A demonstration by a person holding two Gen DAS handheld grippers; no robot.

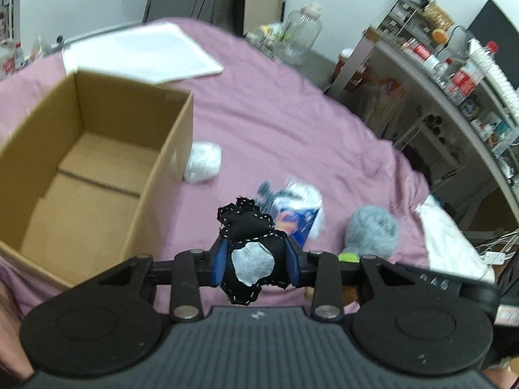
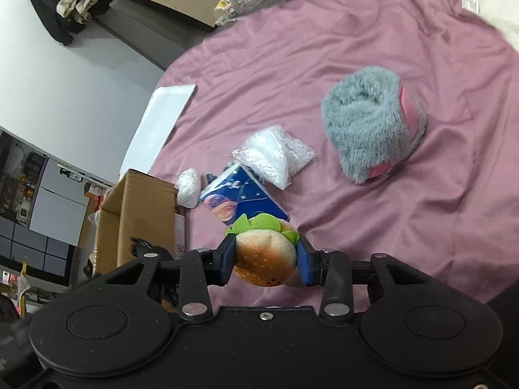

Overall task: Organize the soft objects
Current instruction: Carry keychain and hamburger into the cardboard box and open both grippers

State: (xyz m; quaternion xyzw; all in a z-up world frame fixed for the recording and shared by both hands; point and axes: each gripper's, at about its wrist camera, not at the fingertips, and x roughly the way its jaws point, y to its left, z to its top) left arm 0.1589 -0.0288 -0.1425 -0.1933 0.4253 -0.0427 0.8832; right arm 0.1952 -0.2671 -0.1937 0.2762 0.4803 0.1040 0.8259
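My left gripper (image 1: 255,261) is shut on a black felt toy (image 1: 251,253) with white stitching and a white patch, held above the pink bedspread just right of the open cardboard box (image 1: 168,149), which holds nothing. My right gripper (image 2: 266,259) is shut on a plush hamburger (image 2: 264,254) with green lettuce. On the bed lie a grey furry plush (image 2: 369,123), a blue space-print packet (image 2: 243,199), a clear bag of white stuffing (image 2: 275,154) and a small white bundle (image 2: 189,187). The grey plush (image 1: 371,228) and the white bundle (image 1: 203,162) also show in the left wrist view.
A flat white board (image 1: 142,52) lies on the far side of the bed (image 1: 275,113). A large glass jar (image 1: 300,34) stands beyond the bed. Cluttered shelves with bottles (image 1: 454,74) run along the right. White bedding (image 1: 447,236) and cables lie at the bed's right edge.
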